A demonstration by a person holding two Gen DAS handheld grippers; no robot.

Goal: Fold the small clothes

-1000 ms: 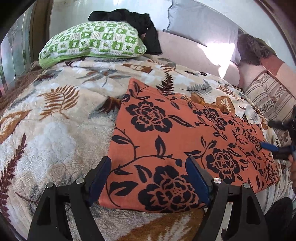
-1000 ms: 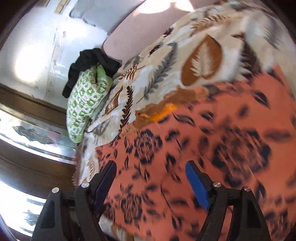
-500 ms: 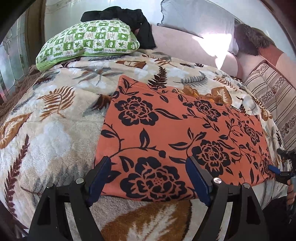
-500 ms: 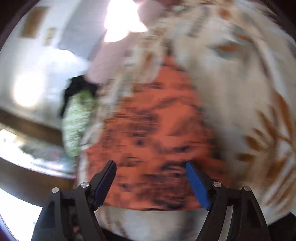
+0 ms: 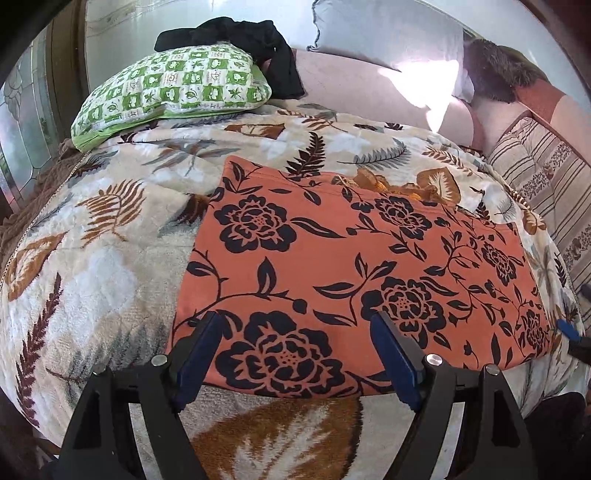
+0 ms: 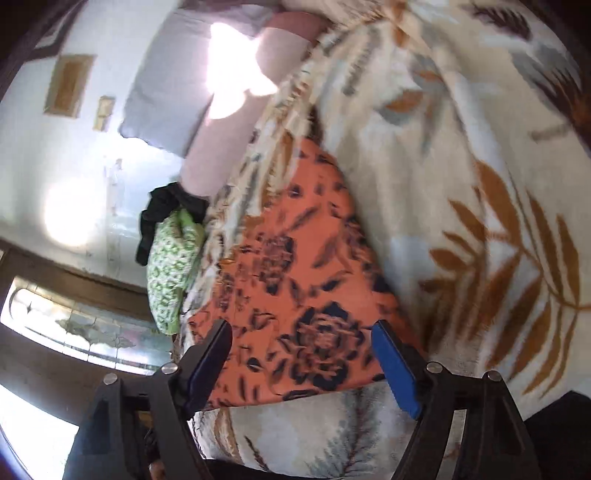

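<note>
An orange cloth with black flowers (image 5: 351, 280) lies flat on the leaf-print blanket (image 5: 92, 258). My left gripper (image 5: 295, 316) hovers open over the cloth's near left corner, with nothing pinched between its blue pads. My right gripper (image 6: 302, 325) is at the cloth's near right corner (image 6: 295, 266). Its jaws are opening, and the cloth lies under them untouched. A blue tip of the right gripper (image 5: 567, 330) shows at the right edge of the left wrist view.
A green checked pillow (image 5: 173, 92) with a black garment (image 5: 251, 33) on it lies at the far left. Grey and pink pillows (image 5: 384, 33) line the back, and a striped cushion (image 5: 546, 184) sits at right. Something orange-yellow (image 5: 384, 184) peeks out behind the cloth.
The right gripper swung from over the cloth's middle to its near right corner. The left view drew back a little, so the cloth's near edge now shows in full.
</note>
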